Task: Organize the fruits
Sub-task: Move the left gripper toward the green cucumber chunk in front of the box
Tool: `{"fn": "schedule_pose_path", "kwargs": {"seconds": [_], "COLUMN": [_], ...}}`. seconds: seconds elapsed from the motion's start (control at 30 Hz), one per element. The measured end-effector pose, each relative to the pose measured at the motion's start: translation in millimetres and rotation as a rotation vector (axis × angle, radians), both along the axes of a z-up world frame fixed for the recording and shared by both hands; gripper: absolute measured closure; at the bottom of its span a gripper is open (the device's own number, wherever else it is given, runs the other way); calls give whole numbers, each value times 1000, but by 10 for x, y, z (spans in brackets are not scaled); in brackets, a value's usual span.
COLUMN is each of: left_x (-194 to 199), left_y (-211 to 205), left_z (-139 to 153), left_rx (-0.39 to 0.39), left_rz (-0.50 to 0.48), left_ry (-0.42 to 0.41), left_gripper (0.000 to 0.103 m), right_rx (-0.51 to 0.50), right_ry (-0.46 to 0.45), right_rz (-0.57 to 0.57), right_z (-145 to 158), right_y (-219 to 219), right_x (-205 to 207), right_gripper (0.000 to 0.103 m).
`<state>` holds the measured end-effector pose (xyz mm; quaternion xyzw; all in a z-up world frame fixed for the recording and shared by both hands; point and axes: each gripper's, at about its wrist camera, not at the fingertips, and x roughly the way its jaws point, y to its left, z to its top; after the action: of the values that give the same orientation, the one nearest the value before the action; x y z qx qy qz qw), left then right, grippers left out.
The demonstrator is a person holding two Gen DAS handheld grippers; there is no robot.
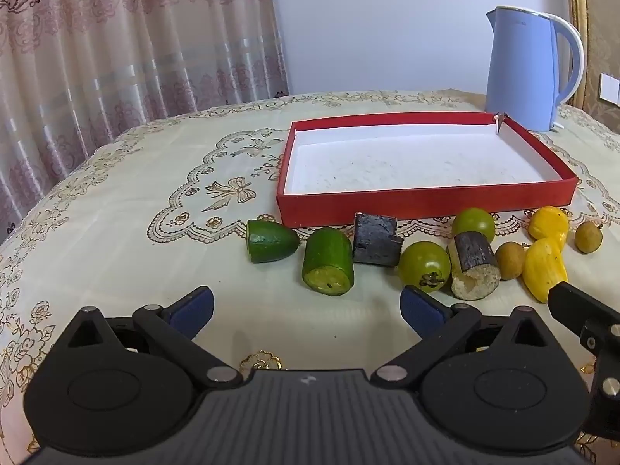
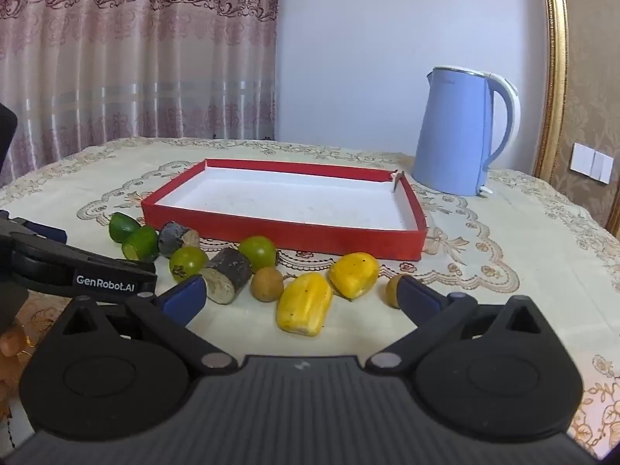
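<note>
— What lies before you?

— Two cucumber pieces, two dark chunks, two green fruits, two yellow pieces, two brown balls, beside the red tray.

— Your tools?

— Left gripper and right gripper gape wide, holding nothing. One reads "GenRobot.AI".

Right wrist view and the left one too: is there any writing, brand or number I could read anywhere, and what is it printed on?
"GenRobot.AI": white letters on the black side of the left gripper, seen in the right wrist view.
Blue kettle: a faint mark near its top rim, too small and blurred to read.
Red box, fruits and tablecloth: no text.
</note>
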<state>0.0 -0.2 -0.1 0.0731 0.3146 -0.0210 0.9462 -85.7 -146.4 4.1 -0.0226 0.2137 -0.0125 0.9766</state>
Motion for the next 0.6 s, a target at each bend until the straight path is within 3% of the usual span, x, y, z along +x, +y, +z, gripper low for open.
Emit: {"fn": "schedule_pose_path", "kwargs": {"seconds": [0.4,0.6], "left_x": [-41,-51], "left_y": [142,378], "left_z": [-32,26], "left_rx": [-28,-90], "left_rz": [-21,-21], "left_ry": [-27,-62], "left_gripper": [0,0], "right_rx": [2,4], "right_ry": [8,30], "right_rz": [10,14], "right_z": [-11,-52], "right_y": [7,12], "right_x": [-21,18], "right_gripper": [0,0]}}
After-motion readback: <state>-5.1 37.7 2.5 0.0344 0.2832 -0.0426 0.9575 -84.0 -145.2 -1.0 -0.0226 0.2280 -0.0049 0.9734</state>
